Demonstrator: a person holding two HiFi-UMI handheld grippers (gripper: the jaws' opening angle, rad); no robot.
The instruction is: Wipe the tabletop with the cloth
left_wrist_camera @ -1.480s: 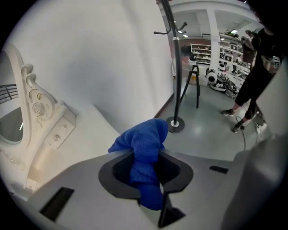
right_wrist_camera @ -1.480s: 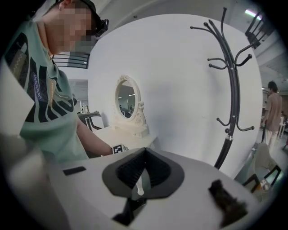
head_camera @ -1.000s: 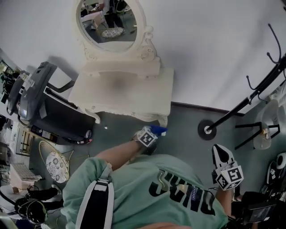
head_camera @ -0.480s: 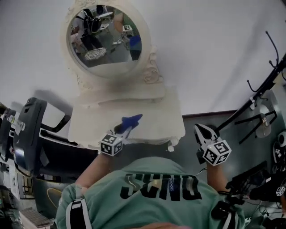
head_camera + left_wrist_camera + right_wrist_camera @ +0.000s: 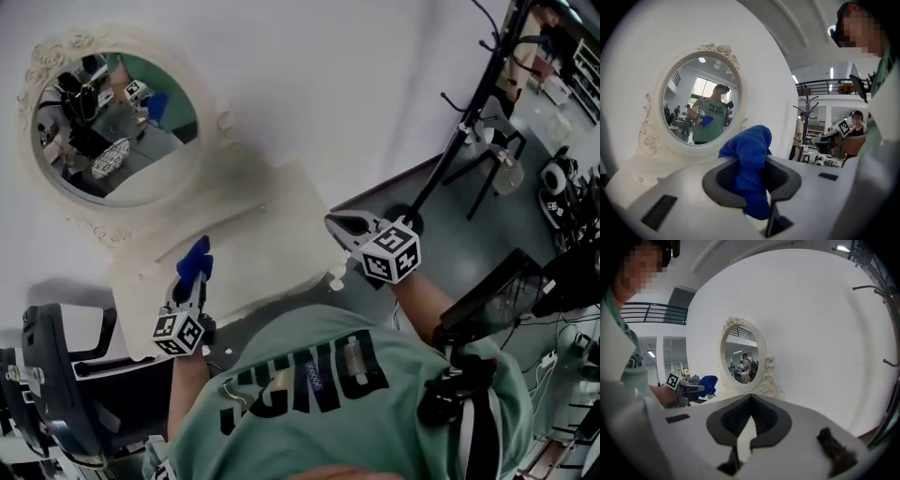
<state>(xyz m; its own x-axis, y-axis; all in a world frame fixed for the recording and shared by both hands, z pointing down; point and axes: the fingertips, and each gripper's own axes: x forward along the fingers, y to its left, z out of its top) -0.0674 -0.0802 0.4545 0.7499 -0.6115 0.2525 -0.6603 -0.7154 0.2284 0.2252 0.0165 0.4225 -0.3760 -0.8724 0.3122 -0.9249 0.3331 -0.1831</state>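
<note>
A blue cloth (image 5: 196,260) is pinched in my left gripper (image 5: 190,277), which is held over the left part of the cream dressing table's top (image 5: 272,234). In the left gripper view the cloth (image 5: 751,154) bulges up between the jaws of that gripper (image 5: 752,176) and hangs below them. My right gripper (image 5: 336,225) hovers at the table's right front corner, shut with nothing in it. The right gripper view shows its jaws (image 5: 750,401) meeting at the tips, with the cloth (image 5: 708,383) off to the left.
An oval mirror (image 5: 108,131) in a carved frame stands at the back of the table against the white wall. A black coat stand (image 5: 473,103) rises to the right. A dark chair (image 5: 52,375) sits at the lower left.
My left gripper has carried the cloth from near the floor up over the tabletop. My right gripper has risen to the table's right corner. The head view has swung round.
</note>
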